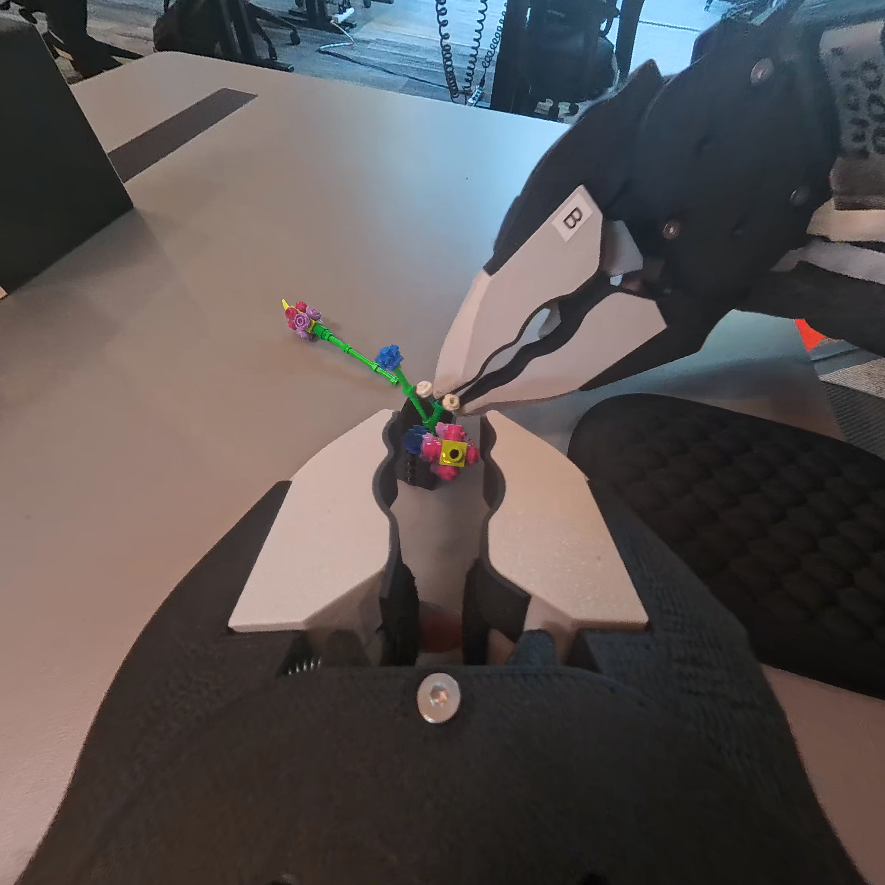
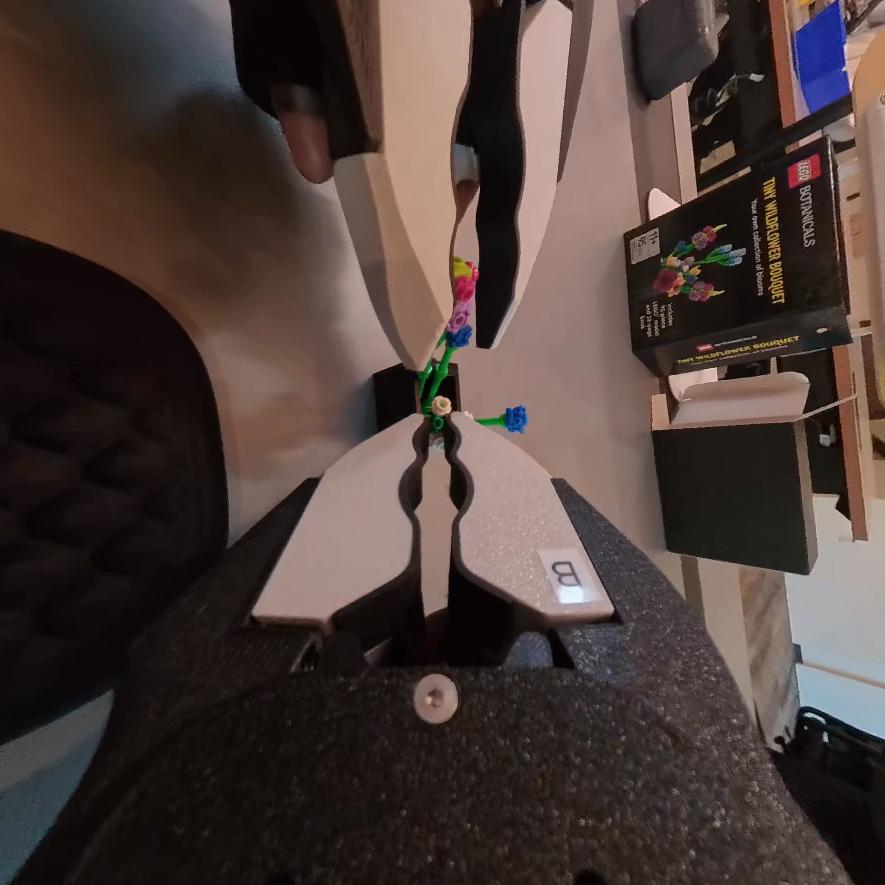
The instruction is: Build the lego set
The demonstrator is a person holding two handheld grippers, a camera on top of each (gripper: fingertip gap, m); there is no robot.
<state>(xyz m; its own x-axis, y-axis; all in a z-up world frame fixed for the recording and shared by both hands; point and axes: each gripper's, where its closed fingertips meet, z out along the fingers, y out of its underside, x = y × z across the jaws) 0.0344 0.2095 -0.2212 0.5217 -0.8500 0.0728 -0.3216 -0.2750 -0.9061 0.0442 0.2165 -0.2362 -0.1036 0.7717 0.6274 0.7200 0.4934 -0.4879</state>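
A black Lego base (image 1: 415,471) stands on the grey table (image 1: 287,201) with a pink and yellow flower (image 1: 450,452) and a blue flower (image 1: 412,438) in it. My left gripper (image 1: 439,419) is open, its fingertips on either side of the base and flowers. My right gripper (image 1: 452,401) comes in from the upper right and is shut on a green sprig (image 1: 417,402) with cream buds and a blue bloom (image 1: 389,357), its foot at the base's opening. In the right wrist view my right gripper (image 2: 435,427) pinches the sprig below a cream bud (image 2: 441,406). A purple-pink flower stem (image 1: 306,322) lies on the table beyond.
A black mesh chair seat (image 1: 742,527) sits close on the right, off the table edge. A dark box (image 1: 48,167) stands at the far left. In the right wrist view the Lego set box (image 2: 737,258) and an open black carton (image 2: 732,483) stand at the side. The grippers are tip to tip, or close to it. Left tips and right tips are each some 12 cm from the purple-pink flower stem (image 1: 306,322).
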